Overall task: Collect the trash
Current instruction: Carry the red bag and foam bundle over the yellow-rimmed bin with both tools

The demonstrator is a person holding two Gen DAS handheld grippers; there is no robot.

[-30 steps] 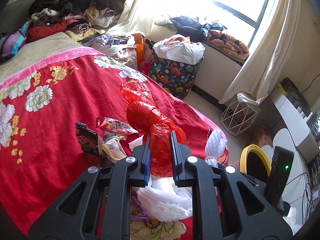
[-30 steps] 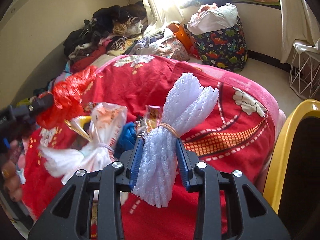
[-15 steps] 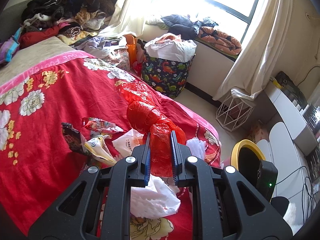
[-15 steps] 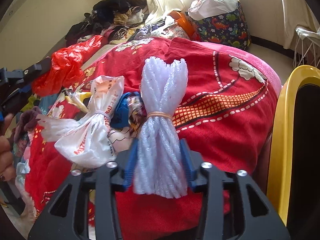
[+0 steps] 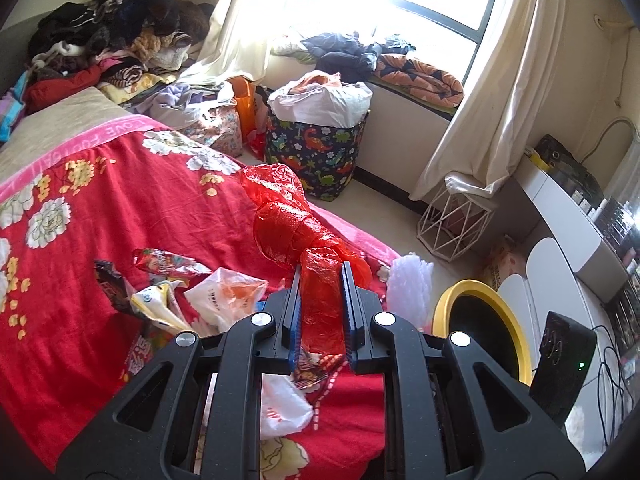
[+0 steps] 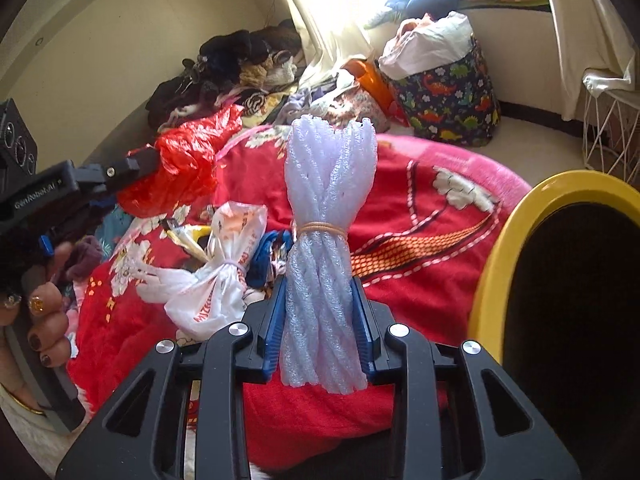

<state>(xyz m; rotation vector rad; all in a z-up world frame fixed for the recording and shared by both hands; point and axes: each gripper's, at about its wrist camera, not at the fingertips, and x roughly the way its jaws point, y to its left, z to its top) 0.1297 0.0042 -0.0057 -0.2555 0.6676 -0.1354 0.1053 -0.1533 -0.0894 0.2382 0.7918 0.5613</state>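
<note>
Since a second ago I have swung both grippers toward the foot of the bed [image 5: 100, 208], and the yellow-rimmed bin [image 6: 516, 216] now fills far more of my right view. My left gripper [image 5: 320, 300] is clamped on the knotted red plastic bag [image 5: 288, 224], which stands up from the fingers above the red flowered blanket. My right gripper [image 6: 320, 312] is closed around the white foam bundle [image 6: 330, 208], tied at its waist with a rubber band [image 6: 320, 229]; it is upright, just left of the bin's rim. On the blanket near the bed's foot edge lie a tied white plastic bag [image 6: 218, 276] and snack wrappers [image 5: 168, 264]. A dinosaur-print hamper [image 5: 316, 148] stands on the floor beyond the bed's far corner.
</note>
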